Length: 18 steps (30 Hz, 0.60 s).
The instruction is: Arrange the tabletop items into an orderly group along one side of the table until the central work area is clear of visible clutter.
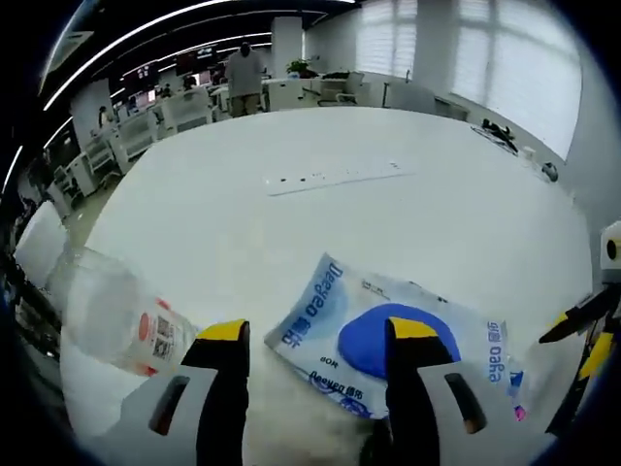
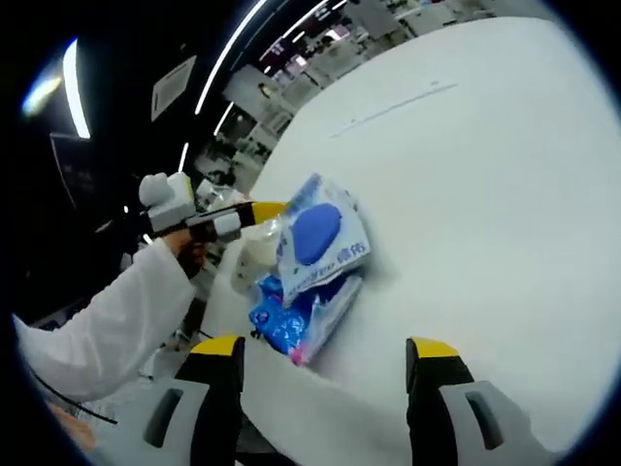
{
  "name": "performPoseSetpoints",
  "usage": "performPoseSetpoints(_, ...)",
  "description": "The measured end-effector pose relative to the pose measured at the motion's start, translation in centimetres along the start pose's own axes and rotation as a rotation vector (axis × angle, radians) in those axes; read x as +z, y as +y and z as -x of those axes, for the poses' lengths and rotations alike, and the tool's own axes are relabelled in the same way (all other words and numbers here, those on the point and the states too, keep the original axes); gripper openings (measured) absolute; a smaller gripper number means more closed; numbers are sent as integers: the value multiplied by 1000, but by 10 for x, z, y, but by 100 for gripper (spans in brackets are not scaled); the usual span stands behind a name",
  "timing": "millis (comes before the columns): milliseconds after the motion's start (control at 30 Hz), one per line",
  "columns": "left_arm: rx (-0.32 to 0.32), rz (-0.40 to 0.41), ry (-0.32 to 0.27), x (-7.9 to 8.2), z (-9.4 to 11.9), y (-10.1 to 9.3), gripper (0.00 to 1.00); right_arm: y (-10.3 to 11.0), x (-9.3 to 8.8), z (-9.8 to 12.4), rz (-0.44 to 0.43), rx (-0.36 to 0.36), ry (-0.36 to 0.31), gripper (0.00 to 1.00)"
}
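While the white table [image 1: 369, 243] is mostly bare in the middle, a few things are gathered near one edge. A blue and white wipes pack [image 1: 388, 345] is seen lying flat on the table in the left gripper view, and a clear plastic bottle [image 1: 112, 316] with a red label is seen lying on its side close by, to the left. A long white power strip [image 1: 335, 177] is laid farther off, near the middle.

The left gripper [image 1: 315, 335] is held wide open, with nothing between its jaws; one jaw is over the pack and the other is beside the bottle. The right gripper [image 2: 325, 354] is also held open and empty, above bare table just near the pack. In the right gripper view, a second blue packet [image 2: 296, 320] is tucked under the pack.

If the left gripper is pushed forward, the bottle could be bumped and rolled off the edge. The soft pack could also be slid away instead of picked up.
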<state>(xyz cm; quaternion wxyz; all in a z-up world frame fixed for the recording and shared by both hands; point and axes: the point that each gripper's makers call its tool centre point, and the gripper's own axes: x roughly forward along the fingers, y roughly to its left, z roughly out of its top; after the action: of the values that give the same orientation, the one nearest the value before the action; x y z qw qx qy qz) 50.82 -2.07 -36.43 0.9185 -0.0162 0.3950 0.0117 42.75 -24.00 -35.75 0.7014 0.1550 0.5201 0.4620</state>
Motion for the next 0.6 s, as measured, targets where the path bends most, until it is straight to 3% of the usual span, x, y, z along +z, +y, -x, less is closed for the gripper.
performPoseSetpoints(267,-15,-46,34,4,-24,7,50,3,22,-13,-50,0,-32,67)
performPoseSetpoints(500,-8,-103,106,-5,-39,9,47,-5,36,-34,-130,-9,-50,63)
performPoseSetpoints(600,-15,-78,127,-9,-44,13,44,-7,40,-37,-148,-27,-55,62)
